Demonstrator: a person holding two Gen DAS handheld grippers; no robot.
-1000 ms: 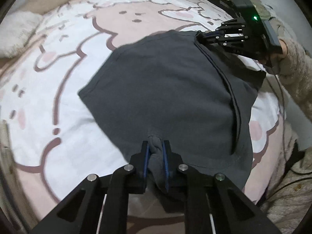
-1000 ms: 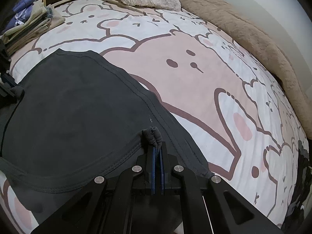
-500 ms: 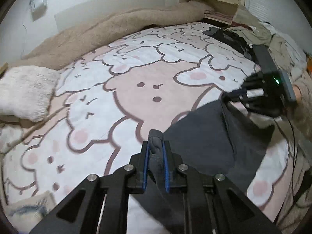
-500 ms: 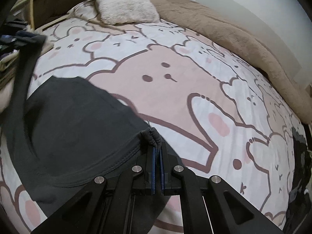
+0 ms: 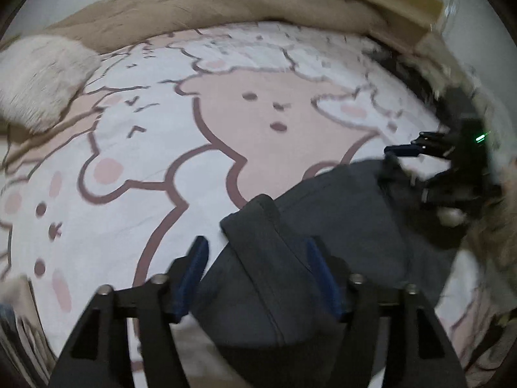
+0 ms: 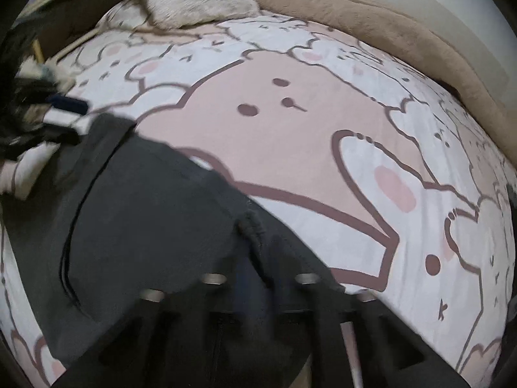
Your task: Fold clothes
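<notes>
A bed sheet (image 5: 135, 148) printed with pink and white cartoon bears fills both views, with a tan blanket (image 6: 371, 22) along its far edge and a fluffy white pillow (image 5: 42, 84) at the far left. The dark grey garment (image 5: 316, 226) lies folded on the sheet's near side. The left gripper (image 5: 255, 274) stands wide open, its blue pads straddling a folded corner without pinching it. The right gripper (image 6: 255, 278) is motion-blurred over the cloth; in the left view its fingers look parted just above the garment's right corner.
</notes>
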